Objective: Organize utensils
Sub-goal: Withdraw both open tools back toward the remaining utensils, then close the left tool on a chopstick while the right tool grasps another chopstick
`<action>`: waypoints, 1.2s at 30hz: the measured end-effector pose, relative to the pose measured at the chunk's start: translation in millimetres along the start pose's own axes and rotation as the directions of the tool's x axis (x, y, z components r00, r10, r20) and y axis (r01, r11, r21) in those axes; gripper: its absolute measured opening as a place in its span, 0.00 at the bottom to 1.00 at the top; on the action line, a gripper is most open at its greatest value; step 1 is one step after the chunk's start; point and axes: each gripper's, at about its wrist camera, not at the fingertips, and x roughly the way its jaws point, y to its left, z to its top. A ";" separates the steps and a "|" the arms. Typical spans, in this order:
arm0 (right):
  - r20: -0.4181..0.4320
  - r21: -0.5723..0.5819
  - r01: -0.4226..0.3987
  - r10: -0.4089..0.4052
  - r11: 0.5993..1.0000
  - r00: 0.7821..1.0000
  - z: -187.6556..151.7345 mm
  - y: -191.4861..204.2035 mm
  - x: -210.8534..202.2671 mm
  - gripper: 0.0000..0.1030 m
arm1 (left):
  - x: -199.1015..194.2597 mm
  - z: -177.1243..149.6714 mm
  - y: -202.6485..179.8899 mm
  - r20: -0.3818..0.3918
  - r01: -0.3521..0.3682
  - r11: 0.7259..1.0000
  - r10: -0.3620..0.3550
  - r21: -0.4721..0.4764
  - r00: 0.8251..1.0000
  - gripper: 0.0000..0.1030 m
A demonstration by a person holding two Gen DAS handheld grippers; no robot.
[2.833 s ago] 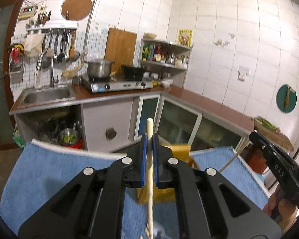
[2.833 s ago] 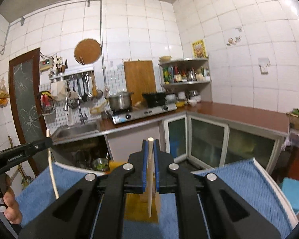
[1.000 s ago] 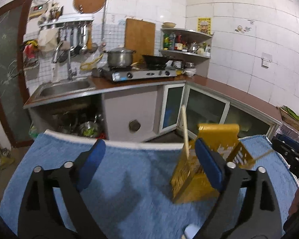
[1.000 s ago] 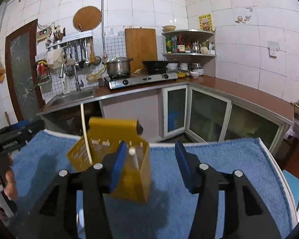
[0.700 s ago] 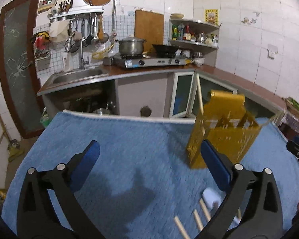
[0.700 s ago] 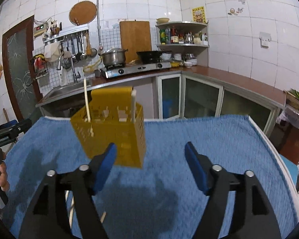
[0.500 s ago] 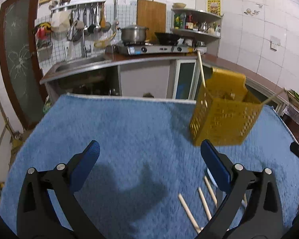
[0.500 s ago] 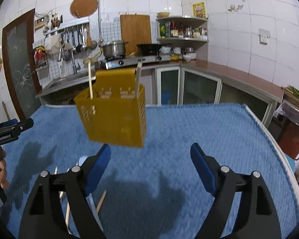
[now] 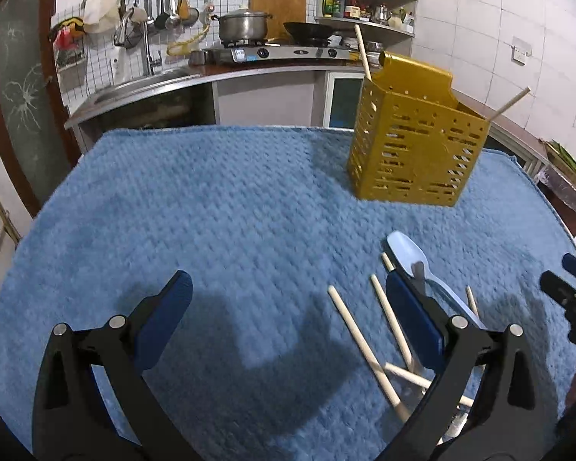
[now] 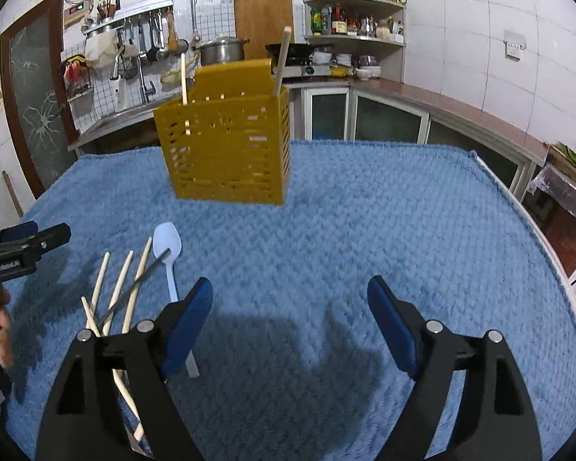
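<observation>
Chopsticks (image 10: 124, 286) lie loose beside the spoon (image 10: 168, 247) — light, stiff, roll-prone; pinch one mid-shaft. Left gripper (image 9: 288, 317) and right gripper (image 10: 290, 317) both gape wide, holding nothing.

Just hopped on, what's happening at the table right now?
A person with a gripper in each hand is sorting utensils into the yellow holder on the blue towel. Two chopsticks stand in it. Both the left gripper and the right gripper are open and empty, above the loose chopsticks, pale blue spoon and a thin metal utensil lying on the towel.
</observation>
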 end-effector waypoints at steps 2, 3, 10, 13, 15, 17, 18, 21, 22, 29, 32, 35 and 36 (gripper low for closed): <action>-0.019 -0.004 -0.007 0.007 1.000 1.000 -3.7 4.6 5.1 0.79 | 3.4 -4.4 -0.7 -0.021 0.011 1.000 -0.011 0.000 1.000 0.87; -0.024 -0.010 -0.005 0.005 1.000 1.000 -1.4 7.6 7.3 0.79 | 6.7 -5.5 -1.6 -0.040 0.021 1.000 -0.021 0.000 0.999 0.81; -0.048 -0.049 0.011 -0.013 0.999 0.999 -3.8 20.8 20.0 0.78 | 28.3 -13.4 -17.6 -0.140 0.055 0.998 -0.052 0.023 0.989 0.51; -0.056 -0.057 0.020 -0.023 0.998 0.998 -5.8 20.7 22.8 0.78 | 35.5 -13.6 -26.4 -0.164 0.062 0.997 -0.054 0.042 0.985 0.42; -0.058 -0.056 0.024 -0.027 0.998 0.998 -6.8 19.7 23.8 0.78 | 41.8 -12.7 -30.1 -0.188 0.068 0.997 -0.058 0.045 0.980 0.34; -0.062 -0.050 0.027 -0.030 0.998 0.998 -7.1 17.6 24.7 0.78 | 49.6 -11.9 -33.0 -0.219 0.069 0.997 -0.059 0.041 0.974 0.26; -0.063 -0.047 0.028 -0.031 0.999 0.998 -6.7 15.6 25.5 0.78 | 53.6 -11.4 -33.7 -0.233 0.065 0.997 -0.054 0.037 0.971 0.23; -0.064 -0.037 0.029 -0.031 0.999 0.997 -6.5 11.5 26.9 0.78 | 60.0 -10.6 -34.4 -0.248 0.054 0.998 -0.044 0.034 0.968 0.21; -0.064 -0.035 0.029 -0.031 0.999 0.997 -6.7 10.3 27.4 0.78 | 60.7 -10.1 -34.9 -0.250 0.055 0.998 -0.045 0.036 0.967 0.20; -0.083 -0.036 0.012 -0.015 0.999 0.996 -3.3 14.4 33.9 0.78 | 68.4 -0.9 -35.0 -0.258 0.071 0.996 -0.056 0.052 0.965 0.11; -0.104 -0.067 0.019 -0.026 0.998 0.994 2.0 24.7 39.9 0.72 | 70.9 1.7 -36.5 -0.251 0.079 0.995 -0.059 0.068 0.966 0.11; -0.151 -0.053 -0.009 0.001 0.999 0.989 6.8 29.8 50.6 0.59 | 73.6 4.2 -36.4 -0.247 0.088 0.993 -0.065 0.082 0.967 0.10; -0.166 -0.049 -0.013 0.005 0.999 0.986 8.0 31.8 54.5 0.53 | 74.5 4.4 -36.2 -0.249 0.091 0.992 -0.068 0.084 0.966 0.10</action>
